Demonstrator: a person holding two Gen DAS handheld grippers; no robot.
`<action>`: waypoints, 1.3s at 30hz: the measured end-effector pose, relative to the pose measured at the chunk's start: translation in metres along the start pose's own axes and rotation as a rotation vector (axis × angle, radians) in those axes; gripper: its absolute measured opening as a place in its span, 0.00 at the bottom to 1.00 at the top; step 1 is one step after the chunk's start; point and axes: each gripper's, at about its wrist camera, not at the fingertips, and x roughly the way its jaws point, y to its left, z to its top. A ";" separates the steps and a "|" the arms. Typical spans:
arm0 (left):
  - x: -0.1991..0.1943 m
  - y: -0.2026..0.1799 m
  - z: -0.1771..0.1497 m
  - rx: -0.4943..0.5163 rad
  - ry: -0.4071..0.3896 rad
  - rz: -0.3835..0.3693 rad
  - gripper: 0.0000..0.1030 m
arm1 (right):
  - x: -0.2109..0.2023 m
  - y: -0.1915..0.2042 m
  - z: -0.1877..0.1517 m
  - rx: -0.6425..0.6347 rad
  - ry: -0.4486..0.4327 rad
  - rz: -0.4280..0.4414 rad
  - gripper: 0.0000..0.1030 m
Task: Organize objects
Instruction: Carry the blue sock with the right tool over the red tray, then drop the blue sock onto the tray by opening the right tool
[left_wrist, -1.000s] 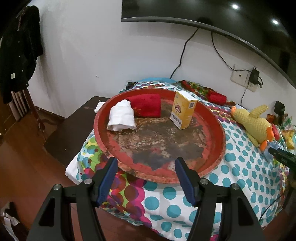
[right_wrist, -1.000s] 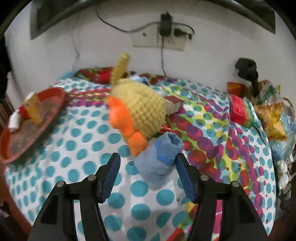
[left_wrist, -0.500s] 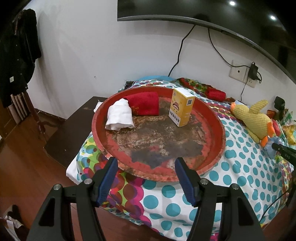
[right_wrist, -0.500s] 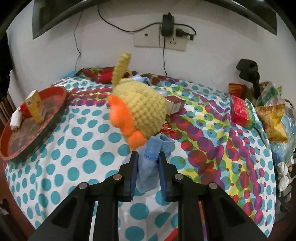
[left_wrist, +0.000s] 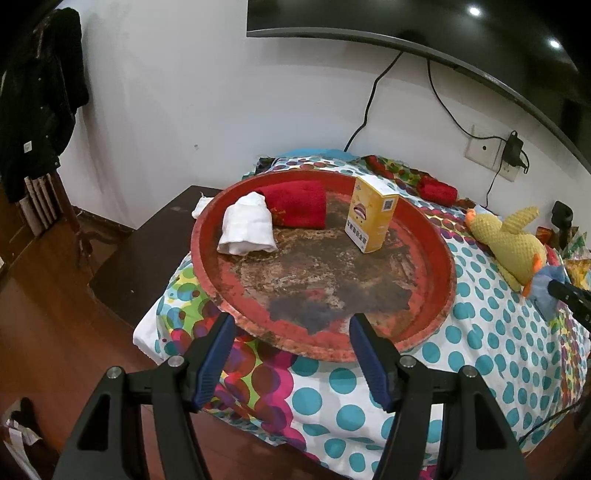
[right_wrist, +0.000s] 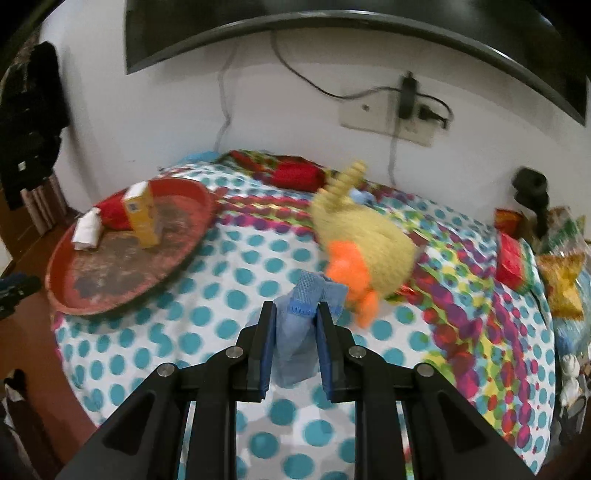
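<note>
Left wrist view: left gripper (left_wrist: 290, 349) spread wide, empty, parked just in front of red tray (left_wrist: 325, 341), prob. waiting. On tray: white cloth (left_wrist: 246, 229), red cloth (left_wrist: 299, 208), yellow box (left_wrist: 371, 218).

Right wrist view: right gripper (right_wrist: 295, 341) pinching blue cloth (right_wrist: 299, 332), lifted clear of dotted bedcover (right_wrist: 229, 280), right of tray, beside plush duck (right_wrist: 364, 247); likely tray-bound w/ other cloths.

Right wrist view is motion-blurred: yellow plush duck (right_wrist: 364, 236) soft-edged, wall socket (right_wrist: 388, 120) and cables smeared. Blue cloth (right_wrist: 299, 332) partly hidden between the right claw (right_wrist: 295, 339) pads, its lower end behind the fingers. In the left view the right claw is cut off by the right edge, only a black tip showing. Print on the yellow box (left_wrist: 371, 218) too small to read. Snack packets (right_wrist: 561, 273) clipped at the right edge.
</note>
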 end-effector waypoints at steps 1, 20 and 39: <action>-0.001 0.001 0.000 -0.001 -0.002 0.002 0.64 | 0.000 0.008 0.003 -0.013 -0.004 0.009 0.19; -0.004 0.035 0.009 -0.087 -0.028 0.033 0.64 | 0.036 0.176 0.077 -0.215 -0.051 0.301 0.19; 0.003 0.044 0.007 -0.084 -0.029 0.087 0.64 | 0.156 0.234 0.105 -0.246 0.152 0.288 0.28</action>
